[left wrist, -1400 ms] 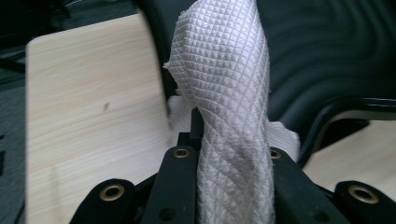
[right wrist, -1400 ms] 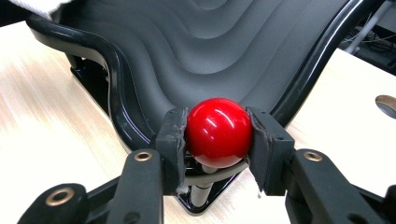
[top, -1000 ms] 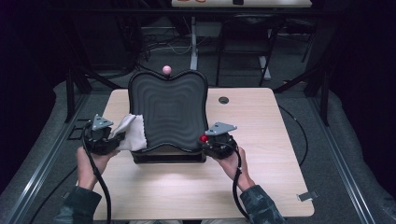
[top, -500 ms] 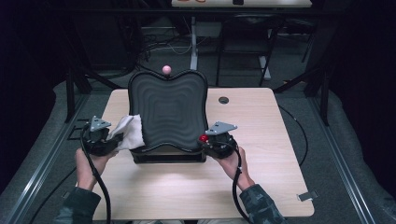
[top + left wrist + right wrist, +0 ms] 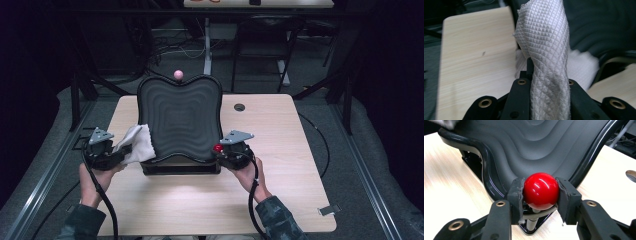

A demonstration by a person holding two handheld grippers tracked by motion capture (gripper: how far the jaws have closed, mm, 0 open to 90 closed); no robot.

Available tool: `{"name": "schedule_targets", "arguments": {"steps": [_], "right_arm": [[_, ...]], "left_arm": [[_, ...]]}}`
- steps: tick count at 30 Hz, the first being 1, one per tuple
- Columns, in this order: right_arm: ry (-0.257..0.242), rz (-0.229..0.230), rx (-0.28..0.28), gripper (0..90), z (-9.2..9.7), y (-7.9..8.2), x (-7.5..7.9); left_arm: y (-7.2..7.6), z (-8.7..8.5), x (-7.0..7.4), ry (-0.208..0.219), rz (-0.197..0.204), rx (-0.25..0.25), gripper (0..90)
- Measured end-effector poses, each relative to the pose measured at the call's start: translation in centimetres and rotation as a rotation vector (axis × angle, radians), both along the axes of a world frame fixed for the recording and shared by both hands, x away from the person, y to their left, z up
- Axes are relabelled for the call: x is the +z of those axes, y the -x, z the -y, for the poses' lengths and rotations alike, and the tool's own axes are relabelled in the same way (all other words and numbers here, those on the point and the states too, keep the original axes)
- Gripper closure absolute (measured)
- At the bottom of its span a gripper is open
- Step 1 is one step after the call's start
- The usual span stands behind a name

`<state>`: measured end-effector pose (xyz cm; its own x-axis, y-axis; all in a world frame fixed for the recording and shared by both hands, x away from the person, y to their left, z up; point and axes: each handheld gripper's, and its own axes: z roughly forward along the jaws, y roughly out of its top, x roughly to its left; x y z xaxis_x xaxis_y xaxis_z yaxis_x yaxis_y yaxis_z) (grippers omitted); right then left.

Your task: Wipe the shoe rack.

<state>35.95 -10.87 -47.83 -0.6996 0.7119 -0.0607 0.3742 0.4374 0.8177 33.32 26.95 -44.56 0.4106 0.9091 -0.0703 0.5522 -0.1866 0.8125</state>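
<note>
Left gripper [image 5: 541, 82]: 2 black jaws closed tight on a bunched fold of the white cloth [image 5: 546, 50]; the quilted fabric rises up between them and spills over the tips.
Right gripper [image 5: 540, 191]: 2 padded jaws clamped on the red ball [image 5: 540, 190], 1 pad on each side; the ball sits on a thin stem at the lower right corner of the black tray.
White cloth, place: in the high view it lies [image 5: 136, 144] against the lower left edge of the tray, partly on the wavy surface, partly over the table.
Black tray [image 5: 181, 120]: ridged, wavy-rimmed, tilted up toward the far side on a dark base; a pink ball [image 5: 178, 74] stands at its far top edge.
Left hand [image 5: 95, 175]: comes in from the bottom left, forearm angled inward, gripper levelled toward the tray's left edge.
Right hand [image 5: 247, 172]: comes in from the bottom right, gripper pointed at the tray's near right corner.
Table [image 5: 280, 200]: pale wood, with a round hole [image 5: 239, 107] to the right of the tray.
Change since 1 second ago: cloth and left gripper sit slightly nearer the tray's edge; right gripper, red ball and tray unchanged.
</note>
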Motion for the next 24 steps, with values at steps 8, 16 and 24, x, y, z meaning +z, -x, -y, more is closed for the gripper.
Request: {"name": "schedule_targets", "arguments": {"steps": [8,16,24], "right_arm": [[-0.002,-0.001,0.003,60.2,-0.1,-0.1,0.0],[-0.002,-0.003,0.004,60.2,-0.1,-0.1,0.0],[0.001,-0.001,0.005,60.2,-0.2,-0.2,0.0]], "left_arm": [[0.2,0.9,-0.2,-0.134,0.016,0.029,84.6],[0.6,0.3,0.1,-0.021,0.015,0.009,84.5],[0.7,1.5,-0.5,-0.09,0.017,-0.013,84.5]]}}
